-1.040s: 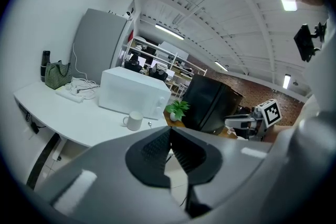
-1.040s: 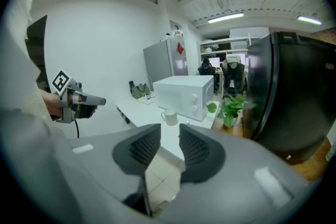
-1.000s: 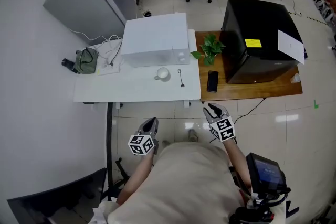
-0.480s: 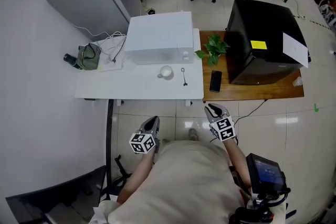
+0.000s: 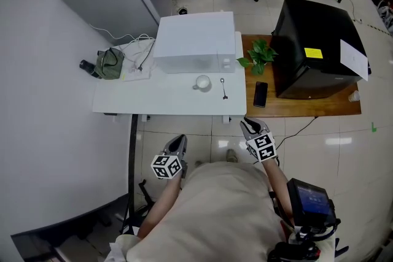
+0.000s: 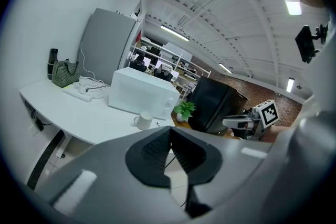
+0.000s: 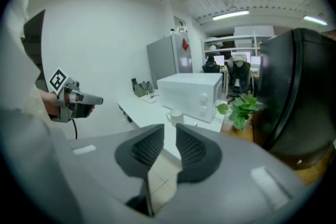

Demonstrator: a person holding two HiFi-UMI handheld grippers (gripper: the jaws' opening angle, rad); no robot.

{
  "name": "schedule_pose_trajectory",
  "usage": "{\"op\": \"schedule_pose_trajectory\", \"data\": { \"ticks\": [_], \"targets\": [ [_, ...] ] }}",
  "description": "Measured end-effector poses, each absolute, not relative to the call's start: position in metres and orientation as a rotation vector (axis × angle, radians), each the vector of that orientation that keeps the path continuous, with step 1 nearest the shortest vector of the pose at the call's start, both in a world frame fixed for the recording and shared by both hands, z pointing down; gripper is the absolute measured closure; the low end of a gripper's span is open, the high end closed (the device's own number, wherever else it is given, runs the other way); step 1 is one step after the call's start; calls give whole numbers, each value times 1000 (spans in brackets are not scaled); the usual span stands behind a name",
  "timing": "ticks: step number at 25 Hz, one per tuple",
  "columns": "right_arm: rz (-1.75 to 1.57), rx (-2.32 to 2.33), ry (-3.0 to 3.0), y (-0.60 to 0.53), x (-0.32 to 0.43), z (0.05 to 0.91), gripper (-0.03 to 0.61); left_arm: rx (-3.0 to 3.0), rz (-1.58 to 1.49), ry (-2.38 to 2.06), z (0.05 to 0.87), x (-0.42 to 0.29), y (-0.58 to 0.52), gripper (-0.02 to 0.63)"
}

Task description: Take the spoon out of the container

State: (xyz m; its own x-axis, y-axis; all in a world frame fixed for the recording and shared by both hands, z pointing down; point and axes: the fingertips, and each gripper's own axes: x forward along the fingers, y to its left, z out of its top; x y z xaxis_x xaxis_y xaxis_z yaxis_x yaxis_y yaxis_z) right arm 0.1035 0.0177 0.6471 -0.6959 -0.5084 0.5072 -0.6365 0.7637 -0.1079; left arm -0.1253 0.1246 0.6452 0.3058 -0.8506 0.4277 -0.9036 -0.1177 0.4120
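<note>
Spoon (image 5: 223, 88) lies beside mug (image 5: 202, 83) on white table (image 5: 153, 100) (tiled floor (image 5: 206, 132)); left gripper (image 5: 178, 140), right gripper (image 5: 249, 125): fingers pressed together.

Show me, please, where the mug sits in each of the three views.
Head view: mug upper centre, on the table before the microwave.
Left gripper view: mug left of centre, just above the jaws.
Right gripper view: mug at centre, just above the jaws.
Shared landmark: the white microwave behind it.

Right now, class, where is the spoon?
In the head view, the spoon lies on the white table, just right of the mug and in front of the microwave's right end.
</note>
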Motion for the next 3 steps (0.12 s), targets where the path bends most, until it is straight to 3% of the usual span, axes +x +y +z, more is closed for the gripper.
{"op": "schedule_pose_trajectory", "data": {
  "ticks": [3],
  "targets": [
    [384,880,-2506,11,97,644,514,1976,110,-1549,642,-135,125,627]
  ]
}}
